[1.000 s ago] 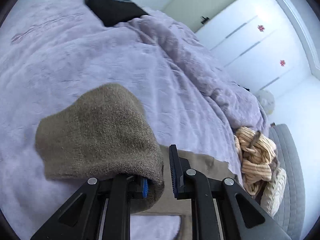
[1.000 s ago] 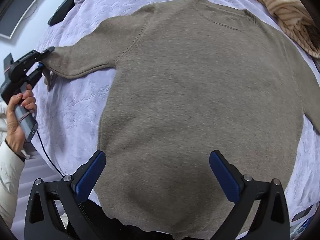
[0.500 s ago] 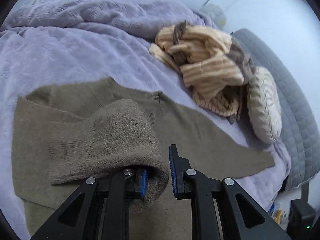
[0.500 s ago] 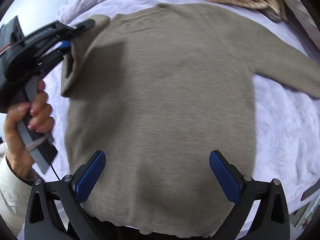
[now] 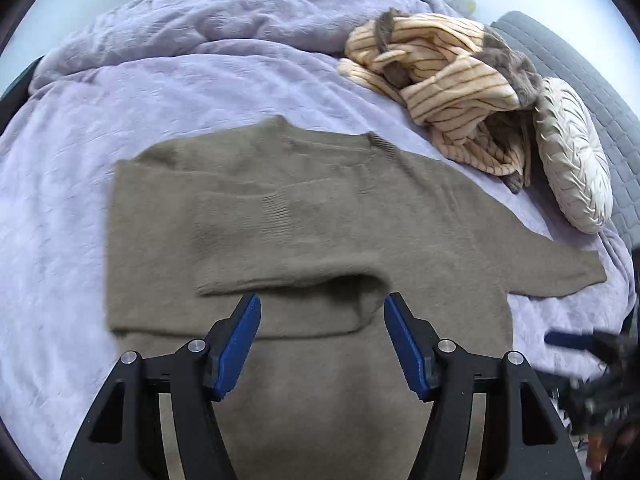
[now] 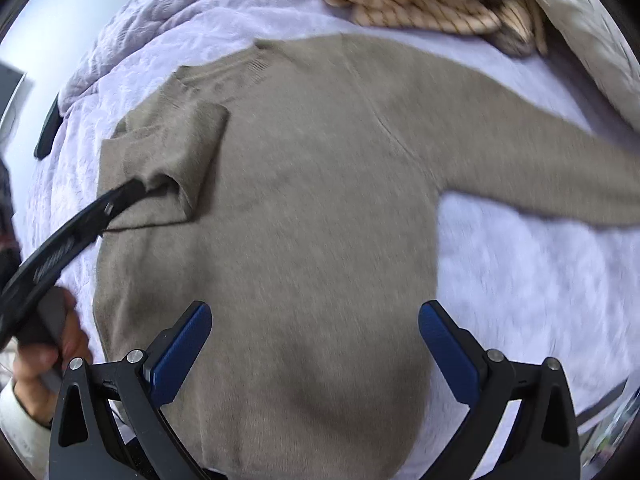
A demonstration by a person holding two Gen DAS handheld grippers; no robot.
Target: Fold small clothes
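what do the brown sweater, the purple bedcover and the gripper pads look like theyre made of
Sweater: soft, matte knit, likely wool or a blend; fuzzy nap, ribbed cuff and collar.
Bedcover: plush fleece-like fabric, going by its crinkled embossed pile with a slight sheen.
Left gripper pads: blue, finely ridged, probably rubber or soft plastic, on black plastic-looking fingers.

Bare lavender bedspread (image 5: pixel 168 92) lies open along the bed's far edge and left side of the brown sweater (image 5: pixel 312 216). The far right corner is crowded by a striped garment heap (image 5: pixel 448 80) and round cushion (image 5: pixel 572 160), seemingly touching each other.
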